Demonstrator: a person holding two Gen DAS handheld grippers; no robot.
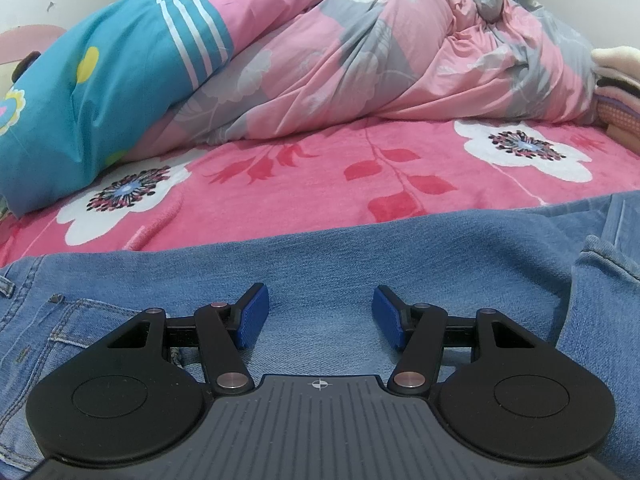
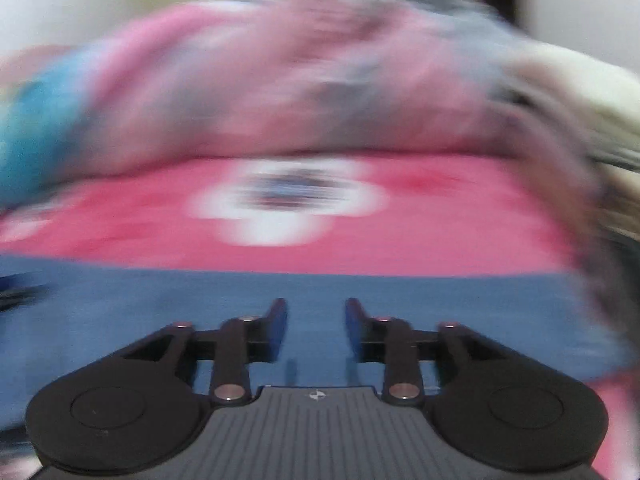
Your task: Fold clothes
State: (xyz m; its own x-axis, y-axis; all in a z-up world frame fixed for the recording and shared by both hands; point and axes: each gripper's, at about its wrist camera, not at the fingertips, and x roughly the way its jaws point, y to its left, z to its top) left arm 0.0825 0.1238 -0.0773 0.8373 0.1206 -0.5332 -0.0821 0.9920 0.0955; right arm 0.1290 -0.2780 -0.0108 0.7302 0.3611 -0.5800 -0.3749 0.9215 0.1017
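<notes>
A pair of blue denim jeans (image 1: 340, 256) lies spread across the near part of the bed, with a pocket and seams at the left and a folded-over piece at the right edge. My left gripper (image 1: 320, 316) hovers low over the denim with its blue pads (image 1: 252, 316) apart and only flat cloth beneath them. In the right wrist view, which is badly blurred, my right gripper (image 2: 316, 328) sits over the jeans (image 2: 160, 320) with its blue pads (image 2: 280, 332) apart and nothing pinched between them.
The bed has a pink floral sheet (image 1: 320, 184). A bunched pink and grey duvet (image 1: 380, 60) and a teal pillow (image 1: 92, 92) lie across the far side. A stack of folded clothes (image 1: 620, 92) sits at the far right.
</notes>
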